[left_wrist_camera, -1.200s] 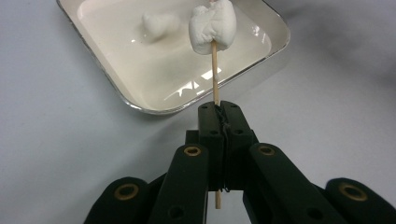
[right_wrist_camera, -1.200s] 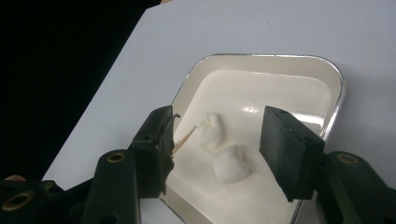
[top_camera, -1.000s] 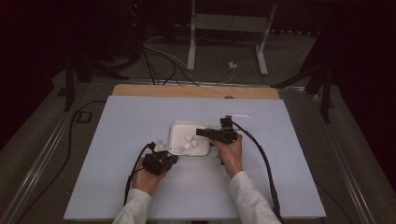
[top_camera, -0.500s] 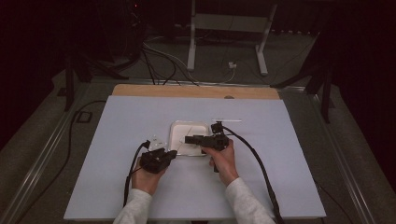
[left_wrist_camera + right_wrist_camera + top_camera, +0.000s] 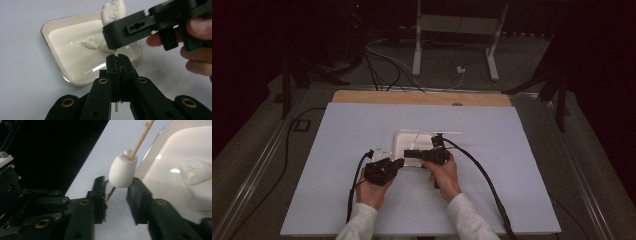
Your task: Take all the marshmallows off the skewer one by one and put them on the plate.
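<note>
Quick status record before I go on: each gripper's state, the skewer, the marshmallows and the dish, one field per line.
left gripper: shut on the wooden skewer, holding it upright
right gripper: open, jaws either side of the skewered marshmallow
skewered marshmallow: threaded on the skewer, above the left gripper's jaws
dish: white, shallow, on the table; holds more marshmallows, one at
likely next move: probably shifting the marshmallow along the skewer with the right gripper

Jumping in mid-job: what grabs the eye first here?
A white marshmallow threaded on a wooden skewer, which the left gripper clamps upright. The right gripper has its open jaws either side of the marshmallow. Just beyond, a white square dish holds more marshmallow pieces.
</note>
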Demonstrator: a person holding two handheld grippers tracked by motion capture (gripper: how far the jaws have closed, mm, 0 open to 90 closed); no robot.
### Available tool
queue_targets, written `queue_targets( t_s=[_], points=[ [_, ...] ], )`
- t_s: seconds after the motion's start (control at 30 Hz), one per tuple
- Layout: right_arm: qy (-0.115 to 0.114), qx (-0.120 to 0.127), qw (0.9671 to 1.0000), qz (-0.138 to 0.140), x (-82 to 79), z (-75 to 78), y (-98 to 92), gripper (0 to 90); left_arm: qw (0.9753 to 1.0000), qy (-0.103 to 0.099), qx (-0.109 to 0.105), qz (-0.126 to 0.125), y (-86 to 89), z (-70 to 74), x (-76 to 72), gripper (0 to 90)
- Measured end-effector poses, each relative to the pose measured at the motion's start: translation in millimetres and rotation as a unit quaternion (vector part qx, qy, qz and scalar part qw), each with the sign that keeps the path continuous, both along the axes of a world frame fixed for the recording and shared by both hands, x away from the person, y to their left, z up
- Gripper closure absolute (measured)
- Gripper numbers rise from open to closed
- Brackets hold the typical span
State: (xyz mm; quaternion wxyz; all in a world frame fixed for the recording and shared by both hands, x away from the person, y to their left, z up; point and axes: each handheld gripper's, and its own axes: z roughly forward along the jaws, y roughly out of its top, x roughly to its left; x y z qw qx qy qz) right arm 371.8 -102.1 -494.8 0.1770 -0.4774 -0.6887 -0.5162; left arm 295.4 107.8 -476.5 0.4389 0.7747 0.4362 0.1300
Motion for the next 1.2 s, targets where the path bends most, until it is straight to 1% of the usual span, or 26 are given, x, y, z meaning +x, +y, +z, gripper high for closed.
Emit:
queue_targets(
  t_s=[0.13, 0.23, 0.37, 0.57, 0.77, 1.2],
  points=[
    [0.000, 0.009, 1.0000, -0.002, -0.1, -0.4, 1.0, 77.8, 1.0000, 0.002, -0.003, 0.003, -0.6, -0.9, -0.2, 90.0],
    [-0.001, 0.011, 0.9999, -0.006, -0.8, 0.8, 1.8, 79.5, 1.0000, 0.003, -0.004, 0.004, -0.8, -0.8, -0.4, 90.0],
    [-0.002, 0.017, 0.9998, -0.014, -0.6, 1.4, 2.6, 80.1, 1.0000, 0.001, -0.004, 0.008, -0.7, -0.4, -0.8, 90.0],
    [0.001, 0.021, 0.9996, -0.021, 0.3, 2.3, 1.6, 80.4, 1.0000, 0.002, 0.003, 0.008, -1.5, -1.2, -1.4, 90.0],
    [0.004, 0.020, 0.9995, -0.024, 1.8, 2.7, -1.0, 80.6, 0.9999, 0.001, 0.012, 0.009, -3.3, -1.6, -2.3, 90.0],
    [0.006, 0.025, 0.9992, -0.031, 5.0, 5.4, -5.7, 80.6, 0.9998, -0.001, 0.021, 0.008, -4.7, -2.0, -4.1, 90.0]
  ],
)
